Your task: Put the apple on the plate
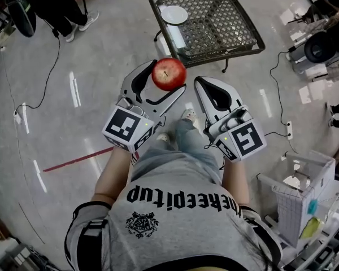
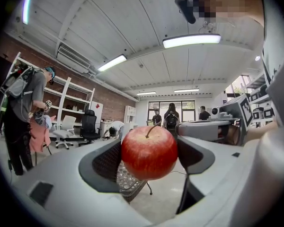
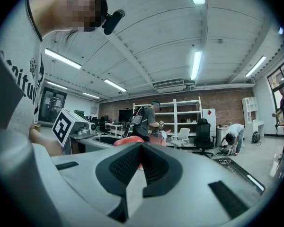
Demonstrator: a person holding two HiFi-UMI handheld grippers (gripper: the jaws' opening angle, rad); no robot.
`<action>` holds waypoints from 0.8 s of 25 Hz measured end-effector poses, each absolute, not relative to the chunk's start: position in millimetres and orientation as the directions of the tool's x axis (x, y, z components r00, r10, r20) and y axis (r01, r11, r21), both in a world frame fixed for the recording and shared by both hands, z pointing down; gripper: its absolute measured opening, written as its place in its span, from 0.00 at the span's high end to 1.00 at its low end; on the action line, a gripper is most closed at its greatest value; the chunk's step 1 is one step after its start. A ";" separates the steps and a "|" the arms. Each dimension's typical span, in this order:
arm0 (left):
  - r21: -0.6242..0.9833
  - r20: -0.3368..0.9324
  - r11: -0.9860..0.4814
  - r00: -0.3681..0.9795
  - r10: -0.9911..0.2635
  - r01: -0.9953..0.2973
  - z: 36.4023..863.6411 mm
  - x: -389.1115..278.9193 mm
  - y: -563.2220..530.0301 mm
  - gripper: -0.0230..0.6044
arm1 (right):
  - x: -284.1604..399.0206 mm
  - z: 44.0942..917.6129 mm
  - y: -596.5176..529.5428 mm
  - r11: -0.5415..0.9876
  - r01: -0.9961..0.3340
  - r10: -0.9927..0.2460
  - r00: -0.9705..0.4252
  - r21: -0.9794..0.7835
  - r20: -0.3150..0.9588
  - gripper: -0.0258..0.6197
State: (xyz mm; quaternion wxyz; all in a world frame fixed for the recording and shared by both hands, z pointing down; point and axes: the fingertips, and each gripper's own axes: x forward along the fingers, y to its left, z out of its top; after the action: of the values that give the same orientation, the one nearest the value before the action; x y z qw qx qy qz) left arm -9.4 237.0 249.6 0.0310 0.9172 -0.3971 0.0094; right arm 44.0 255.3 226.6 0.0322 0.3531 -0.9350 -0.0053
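A red apple (image 1: 169, 73) is held in the air between the jaws of my left gripper (image 1: 164, 83), well above the floor. In the left gripper view the apple (image 2: 149, 152) fills the gap between the dark pads, and my left gripper (image 2: 149, 156) is shut on it. The white plate (image 1: 174, 14) lies at the near left part of a black mesh table (image 1: 226, 21), ahead of both grippers. My right gripper (image 1: 201, 83) is beside the apple on its right, shut and holding nothing. In the right gripper view a sliver of the apple (image 3: 125, 141) shows behind my right gripper (image 3: 141, 151).
A white oblong object (image 1: 178, 38) lies on the table near the plate. Cables (image 1: 45, 89) run over the shiny floor, and a red tape line (image 1: 73, 160) crosses it at left. A white crate (image 1: 302, 193) stands at lower right. People, shelves and office chairs are farther off.
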 end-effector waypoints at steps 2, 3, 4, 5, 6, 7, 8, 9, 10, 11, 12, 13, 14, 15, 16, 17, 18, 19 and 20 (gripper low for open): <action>0.047 0.048 -0.674 0.676 -0.735 -0.737 250.4 -8.9 228.4 0.35 | 45.3 228.0 246.0 0.755 -0.655 -0.655 -0.754 0.033 0.051 0.96; 0.046 0.051 -0.671 0.673 -0.738 -0.740 250.7 -8.2 223.4 0.35 | 46.1 228.7 240.3 0.757 -0.652 -0.653 -0.756 0.031 0.050 0.96; 0.047 0.052 -0.669 0.670 -0.740 -0.742 250.5 -7.6 218.2 0.35 | 46.6 229.0 234.1 0.760 -0.650 -0.650 -0.758 0.030 0.050 0.96; 0.048 0.051 -0.667 0.669 -0.741 -0.743 249.6 -7.0 212.8 0.35 | 46.6 228.8 227.6 0.762 -0.647 -0.647 -0.761 0.030 0.052 0.96; 0.049 0.049 -0.666 0.668 -0.742 -0.744 248.3 -6.8 207.1 0.35 | 46.1 228.4 220.9 0.765 -0.643 -0.644 -0.763 0.033 0.053 0.96; 0.049 0.046 -0.664 0.666 -0.744 -0.746 246.7 -6.8 200.9 0.35 | 45.5 227.9 214.3 0.768 -0.640 -0.641 -0.766 0.039 0.055 0.96; 0.048 0.044 -0.661 0.663 -0.747 -0.749 245.3 -6.6 194.5 0.35 | 45.4 227.7 207.7 0.769 -0.637 -0.639 -0.767 0.047 0.056 0.96; 0.048 0.042 -0.656 0.658 -0.752 -0.753 244.4 -5.7 188.2 0.35 | 46.3 227.9 201.2 0.770 -0.635 -0.638 -0.768 0.056 0.056 0.96; 0.050 0.040 -0.651 0.653 -0.756 -0.757 244.3 -3.8 182.2 0.35 | 48.5 228.3 194.7 0.770 -0.635 -0.637 -0.769 0.062 0.055 0.96; 0.052 0.039 -0.646 0.648 -0.761 -0.761 244.8 -0.7 176.5 0.35 | 51.7 228.7 188.3 0.771 -0.633 -0.636 -0.770 0.066 0.052 0.96; 0.054 0.039 -0.643 0.645 -0.764 -0.764 245.7 3.1 170.9 0.35 | 55.2 229.2 181.9 0.774 -0.629 -0.632 -0.773 0.067 0.050 0.96; 0.054 0.039 -0.640 0.642 -0.766 -0.767 246.5 7.0 165.2 0.35 | 58.3 229.9 175.7 0.780 -0.623 -0.626 -0.778 0.066 0.050 0.96; 0.055 0.039 -0.637 0.639 -0.768 -0.769 247.1 10.5 159.5 0.35 | 61.0 230.4 169.4 0.785 -0.615 -0.619 -0.784 0.068 0.052 0.96; 0.055 0.038 -0.633 0.635 -0.772 -0.772 247.2 13.2 153.7 0.35 | 63.2 230.6 163.0 0.790 -0.609 -0.613 -0.788 0.071 0.054 0.96; 0.056 0.036 -0.628 0.630 -0.775 -0.776 247.1 15.3 148.0 0.35 | 65.0 230.7 156.8 0.794 -0.603 -0.607 -0.792 0.074 0.056 0.96; 0.058 0.036 -0.623 0.626 -0.779 -0.780 246.8 16.8 142.4 0.35 | 66.2 230.8 151.1 0.800 -0.595 -0.599 -0.799 0.074 0.058 0.96; 0.059 0.036 -0.618 0.620 -0.784 -0.784 246.6 18.1 137.1 0.35 | 67.1 231.0 145.8 0.808 -0.585 -0.589 -0.806 0.069 0.059 0.96; 0.059 0.036 -0.613 0.615 -0.788 -0.788 246.5 19.5 132.0 0.35 | 68.0 231.4 140.8 0.816 -0.574 -0.578 -0.814 0.065 0.061 0.96; 0.058 0.038 -0.607 0.609 -0.792 -0.793 246.6 21.0 126.9 0.35 | 68.9 231.9 135.8 0.823 -0.564 -0.567 -0.821 0.063 0.063 0.96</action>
State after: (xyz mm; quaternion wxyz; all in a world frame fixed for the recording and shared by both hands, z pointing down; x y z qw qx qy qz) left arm 21.0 126.9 246.6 0.0344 0.8963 -0.4420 0.0041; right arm 68.9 135.8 231.9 0.0394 0.2965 -0.9540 -0.0208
